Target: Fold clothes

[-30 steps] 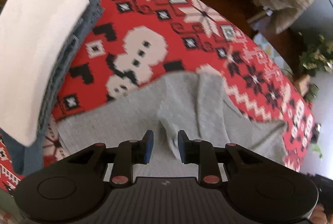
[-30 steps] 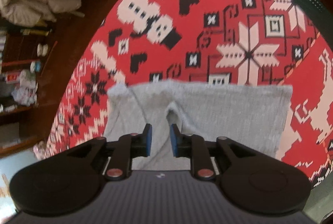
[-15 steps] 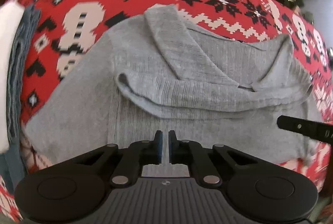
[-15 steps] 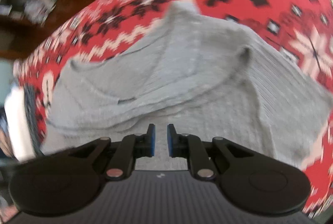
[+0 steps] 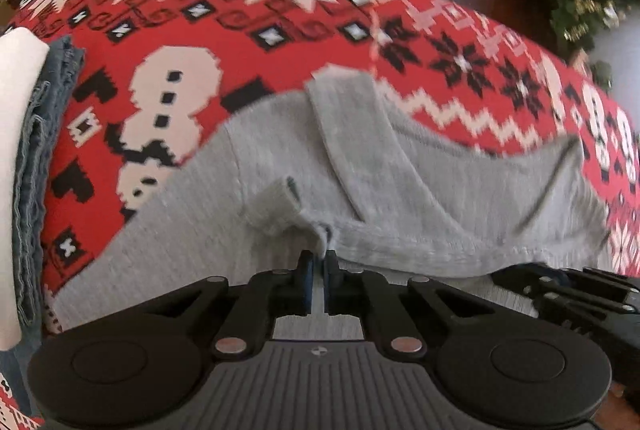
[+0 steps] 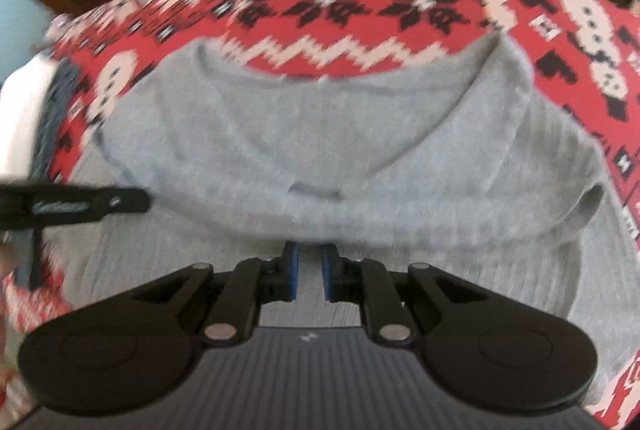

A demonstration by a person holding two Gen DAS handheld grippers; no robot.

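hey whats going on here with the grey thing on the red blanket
A person is folding a grey sweater on a red snowman-patterned blanket, working a handheld gripper in each hand. The left gripper is nearly closed on a fold of the sweater at its near edge. The right gripper sits at the same doubled-over edge with its jaws slightly apart; whether it grips cloth is unclear. To one side lies a stack of folded clothes, white on top of blue.
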